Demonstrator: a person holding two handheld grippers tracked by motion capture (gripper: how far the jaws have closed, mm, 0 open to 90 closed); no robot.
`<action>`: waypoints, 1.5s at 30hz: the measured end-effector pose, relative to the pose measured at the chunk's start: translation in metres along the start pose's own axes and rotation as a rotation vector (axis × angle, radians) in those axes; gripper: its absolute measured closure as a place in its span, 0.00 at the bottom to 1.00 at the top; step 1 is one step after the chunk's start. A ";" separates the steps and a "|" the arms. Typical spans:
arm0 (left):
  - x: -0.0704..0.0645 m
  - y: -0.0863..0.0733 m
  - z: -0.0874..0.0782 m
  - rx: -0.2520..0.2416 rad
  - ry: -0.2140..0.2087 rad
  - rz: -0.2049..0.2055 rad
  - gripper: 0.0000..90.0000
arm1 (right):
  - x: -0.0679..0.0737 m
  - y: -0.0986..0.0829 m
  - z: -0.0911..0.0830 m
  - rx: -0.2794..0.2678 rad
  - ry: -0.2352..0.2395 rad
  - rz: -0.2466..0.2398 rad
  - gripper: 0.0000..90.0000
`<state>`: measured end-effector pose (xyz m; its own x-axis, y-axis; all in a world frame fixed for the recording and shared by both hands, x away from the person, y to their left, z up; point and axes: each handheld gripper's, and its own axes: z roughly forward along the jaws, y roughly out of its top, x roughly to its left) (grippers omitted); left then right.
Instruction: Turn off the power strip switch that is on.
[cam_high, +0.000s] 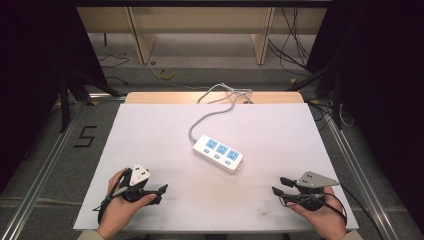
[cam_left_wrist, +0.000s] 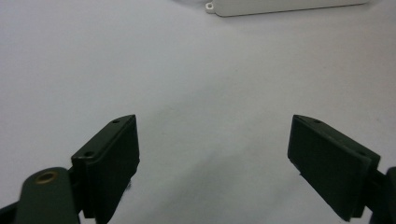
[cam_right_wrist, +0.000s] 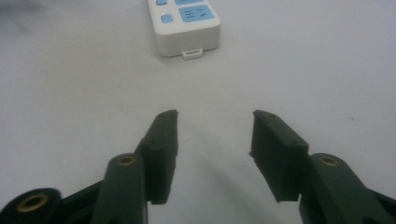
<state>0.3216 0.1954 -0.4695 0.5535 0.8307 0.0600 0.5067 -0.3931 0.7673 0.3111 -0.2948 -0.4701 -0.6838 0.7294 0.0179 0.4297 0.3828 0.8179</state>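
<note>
Both hands rest low on the desk (cam_high: 150, 130), the left gripper (cam_high: 161, 190) and right gripper (cam_high: 278, 185) wide open and empty. Next, I think, reach for the power strip (cam_high: 218, 152).

L hand-held gripper (cam_high: 161, 190): blk jaws, brass screws | R hand-held gripper (cam_high: 278, 186): same, grey tri plate, blk cable
</note>
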 end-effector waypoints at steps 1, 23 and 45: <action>0.000 0.000 0.000 0.000 0.000 0.000 0.19 | 0.000 0.000 0.000 0.004 0.004 -0.001 0.65; -0.001 0.002 0.001 0.000 0.002 0.006 0.19 | 0.005 0.015 -0.009 0.117 -0.008 -0.026 1.00; -0.001 0.002 0.003 0.000 0.007 0.017 0.19 | 0.005 0.029 -0.004 0.168 0.009 -0.012 1.00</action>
<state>0.3245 0.1927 -0.4696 0.5577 0.8264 0.0774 0.4972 -0.4073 0.7661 0.3182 -0.2824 -0.4441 -0.6943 0.7195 0.0147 0.5137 0.4812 0.7103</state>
